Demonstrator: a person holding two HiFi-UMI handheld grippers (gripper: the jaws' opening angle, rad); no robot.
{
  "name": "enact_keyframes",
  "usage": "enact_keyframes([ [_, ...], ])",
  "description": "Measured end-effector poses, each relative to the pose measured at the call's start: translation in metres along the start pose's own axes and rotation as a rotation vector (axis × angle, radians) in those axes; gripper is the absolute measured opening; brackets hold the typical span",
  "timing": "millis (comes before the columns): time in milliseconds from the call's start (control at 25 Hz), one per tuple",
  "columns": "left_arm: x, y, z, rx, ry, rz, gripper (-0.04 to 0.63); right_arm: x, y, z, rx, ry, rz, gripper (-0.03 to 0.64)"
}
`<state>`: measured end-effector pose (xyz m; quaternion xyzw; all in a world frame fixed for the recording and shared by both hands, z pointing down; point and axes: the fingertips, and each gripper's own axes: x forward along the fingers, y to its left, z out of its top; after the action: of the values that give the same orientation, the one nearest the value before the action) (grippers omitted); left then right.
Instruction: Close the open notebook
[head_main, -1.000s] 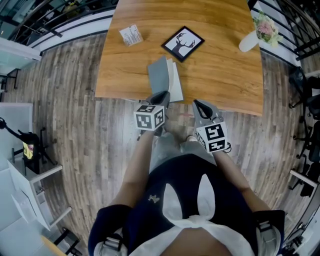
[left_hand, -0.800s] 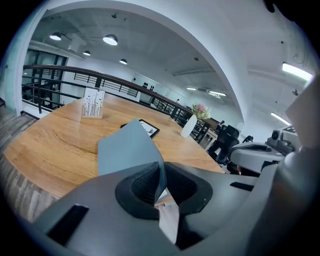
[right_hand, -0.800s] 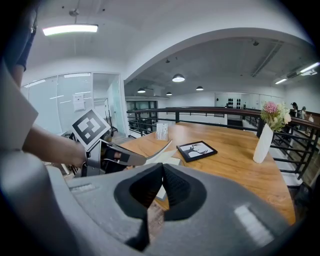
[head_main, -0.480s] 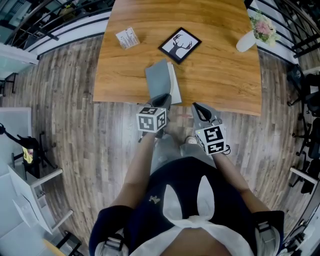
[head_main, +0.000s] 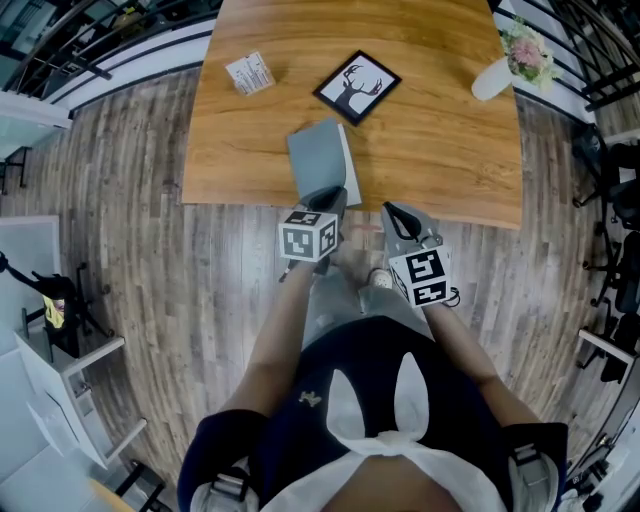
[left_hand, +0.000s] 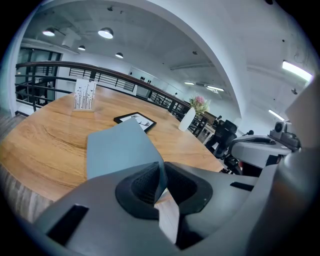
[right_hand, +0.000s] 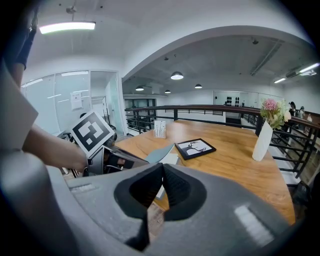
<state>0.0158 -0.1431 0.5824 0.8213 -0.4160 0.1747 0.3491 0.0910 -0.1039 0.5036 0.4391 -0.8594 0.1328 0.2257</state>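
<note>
Head view: left gripper (head_main: 327, 196), clamped on the grey-covered paper notebook (head_main: 316, 160) just before the black-framed deer picture (head_main: 356, 86), has lowered the cover; closing looks nearly done. Right gripper (head_main: 396, 213) pinched together, empty.

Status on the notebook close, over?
Left gripper shut on notebook, by its grey cover. Right gripper shut, empty. Cover raised over pages, not yet closed. Picture frame apart, nothing blocking.
</note>
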Motion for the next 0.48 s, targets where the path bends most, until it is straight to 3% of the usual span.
enact_keyframes([
  [480, 0.017, 0.0, -0.013, 0.013, 0.051, -0.011, 0.049, 0.014, 0.001, -0.004, 0.011, 0.013, 0.006, -0.002],
])
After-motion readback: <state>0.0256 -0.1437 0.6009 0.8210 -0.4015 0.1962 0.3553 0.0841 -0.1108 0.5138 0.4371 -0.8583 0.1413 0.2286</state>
